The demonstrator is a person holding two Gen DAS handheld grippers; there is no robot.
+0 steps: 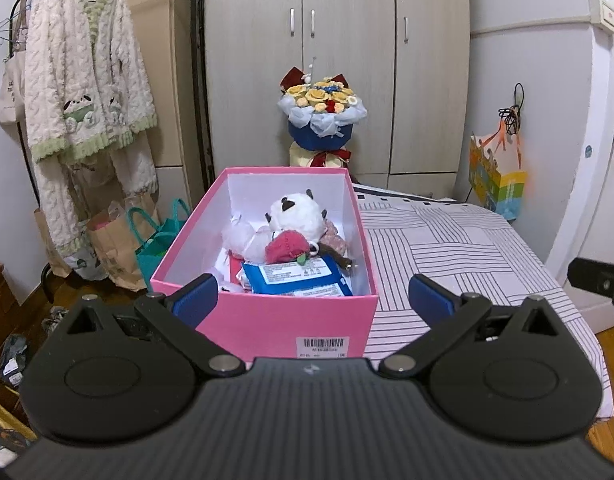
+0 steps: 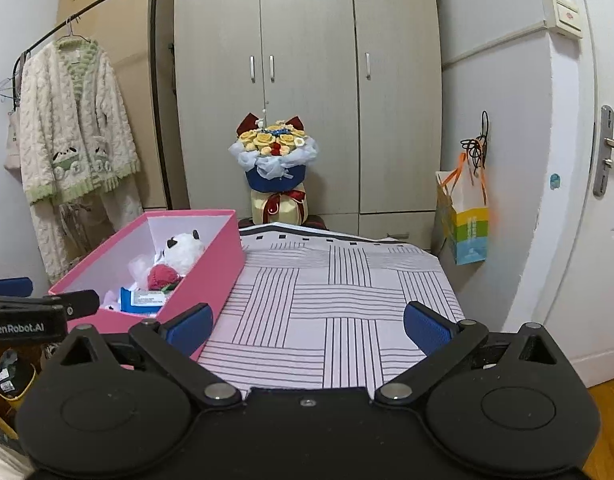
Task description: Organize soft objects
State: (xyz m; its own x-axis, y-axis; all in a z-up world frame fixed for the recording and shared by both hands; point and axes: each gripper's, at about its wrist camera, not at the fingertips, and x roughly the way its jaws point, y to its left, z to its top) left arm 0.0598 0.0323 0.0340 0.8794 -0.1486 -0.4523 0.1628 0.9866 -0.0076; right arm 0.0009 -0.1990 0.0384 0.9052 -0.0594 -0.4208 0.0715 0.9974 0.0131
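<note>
Box [image 1: 267, 320] sits at the left edge of the bed [image 1: 447, 248], open top up, near end facing the left gripper [image 1: 313, 300]. Inside, toward the far end: white plush [image 1: 295, 214], with a red plush [image 1: 285, 246] leaning on its front. Blue packets [image 1: 297, 278] lie flat at the near end. Soft things appear gathered in one container, which suits the task; the open top keeps them reachable.

Left gripper: jaws spread wide, nothing between them, held short of the near box wall and angled down at the contents. Reads as lined up on the box rather than on any one item (target not decidable from here).

Right gripper [image 2: 307, 326]: jaws likewise fully apart and empty, over the striped bedcover to the right of the box. No loose soft item shows on the cover ahead of it.

Judgement: sorting looks largely done, or a rearrangement inside the box is next. Risk: the near wall is light card; a low approach could shove the box off the bed edge.
</note>
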